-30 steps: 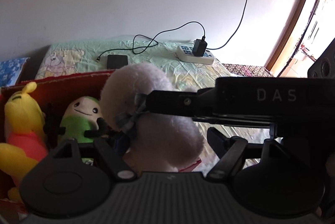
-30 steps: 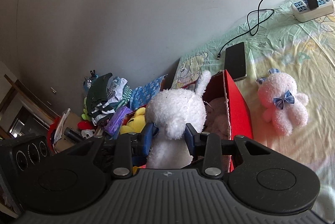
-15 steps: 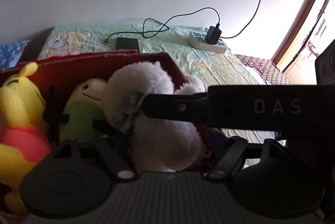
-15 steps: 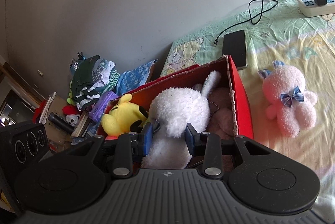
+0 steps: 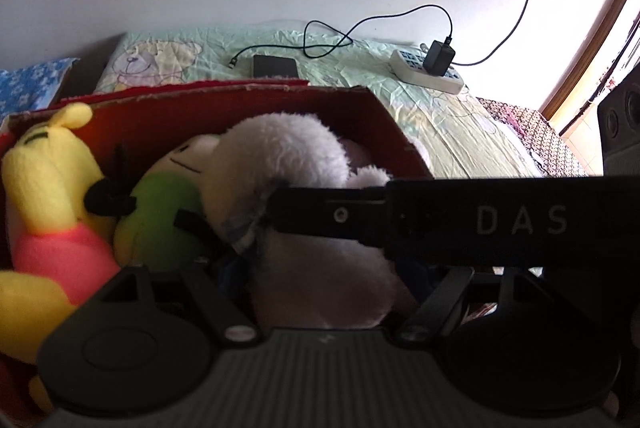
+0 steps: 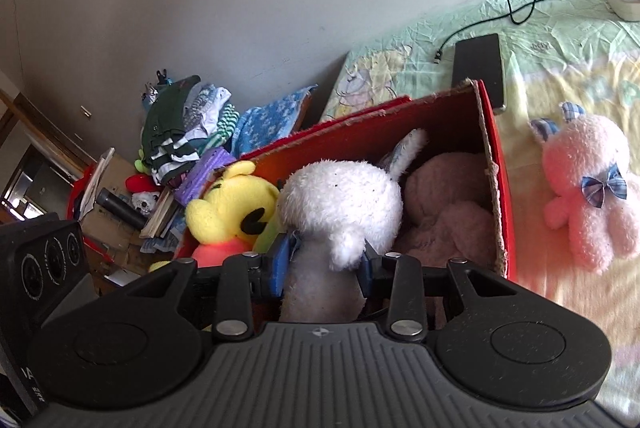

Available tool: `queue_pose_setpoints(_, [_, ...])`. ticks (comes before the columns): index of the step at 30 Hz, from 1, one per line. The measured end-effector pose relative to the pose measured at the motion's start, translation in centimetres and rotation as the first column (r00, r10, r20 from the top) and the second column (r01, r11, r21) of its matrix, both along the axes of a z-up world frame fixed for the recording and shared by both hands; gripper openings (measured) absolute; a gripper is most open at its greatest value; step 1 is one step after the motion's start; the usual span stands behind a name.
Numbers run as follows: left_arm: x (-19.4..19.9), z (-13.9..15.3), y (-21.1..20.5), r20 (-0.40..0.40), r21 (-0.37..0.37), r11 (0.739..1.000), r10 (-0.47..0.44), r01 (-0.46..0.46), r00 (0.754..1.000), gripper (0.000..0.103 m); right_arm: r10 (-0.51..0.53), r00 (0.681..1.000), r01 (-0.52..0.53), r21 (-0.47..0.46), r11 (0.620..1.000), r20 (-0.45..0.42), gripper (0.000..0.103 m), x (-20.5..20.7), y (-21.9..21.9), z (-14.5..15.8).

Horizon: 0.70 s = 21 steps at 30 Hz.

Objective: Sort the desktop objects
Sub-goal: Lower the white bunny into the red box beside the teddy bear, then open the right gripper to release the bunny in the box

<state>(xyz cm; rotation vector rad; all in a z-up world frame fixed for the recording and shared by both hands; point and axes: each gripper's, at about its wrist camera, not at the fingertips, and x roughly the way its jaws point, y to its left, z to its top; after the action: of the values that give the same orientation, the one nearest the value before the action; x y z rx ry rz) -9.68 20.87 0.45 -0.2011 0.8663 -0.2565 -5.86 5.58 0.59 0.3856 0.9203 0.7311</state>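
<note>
A: Inside the red cardboard box point(image 6: 494, 164)?

B: Crowded (hardly any bare cardboard in view). Against the left wall, a yellow bear plush point(image 6: 228, 204) in a pink-red top. Pressed to its side, a green plush point(image 5: 160, 204) with a pale face. Toward the right wall, a dusty-pink plush point(image 6: 448, 212), lying slumped. In the middle, a white plush rabbit point(image 6: 340, 196), one ear pointing at the far wall.

A: And holding the rabbit?

B: Right gripper point(image 6: 324, 260), blue pads clamped on its neck from both sides, just over the near edge of the box.

A: Left gripper point(image 5: 320, 276)?

B: Spread wide, one finger either side of the rabbit's body, with the bar of the right gripper crossing in front. Hard to tell whether touching the fur.

A: Outside the box?

B: On the bed point(image 6: 560, 40), well right of the box, a pink plush bear point(image 6: 588, 188) with a blue checked bow. Behind the box's far corner, a dark flat device point(image 6: 478, 64) beside a loose cable end. Farther back, a white power strip point(image 5: 424, 72) with a black charger plugged in.
</note>
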Motion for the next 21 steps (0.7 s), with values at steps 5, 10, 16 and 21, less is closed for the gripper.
queue_pose_setpoints(5, [0.3,-0.4,-0.6,-0.017,0.006,1.0,-0.013,0.013,1.0,0.079,-0.003,1.0,0.003,-0.03,1.0,0.005,0.037,-0.1,-0.1,-0.3])
queue_pose_setpoints(10, [0.7,-0.4,-0.7,-0.027,0.001,1.0,-0.018,0.018,0.999,0.08,-0.016,1.0,0.017,-0.012,1.0,0.008,0.041,-0.2,-0.5,-0.3])
queue_pose_setpoints(16, [1.3,-0.6,0.2,-0.065,-0.067,0.998,0.008,-0.013,0.998,0.09,-0.045,0.999,0.045,0.021,0.999,0.019,0.044,-0.1,-1.2,0.1])
queue_pose_setpoints(21, [1.3,-0.3,0.9,-0.076,-0.097,0.995,0.026,-0.033,0.997,0.092,-0.077,0.997,0.075,0.045,0.996,0.03,0.05,-0.2,-1.6,0.4])
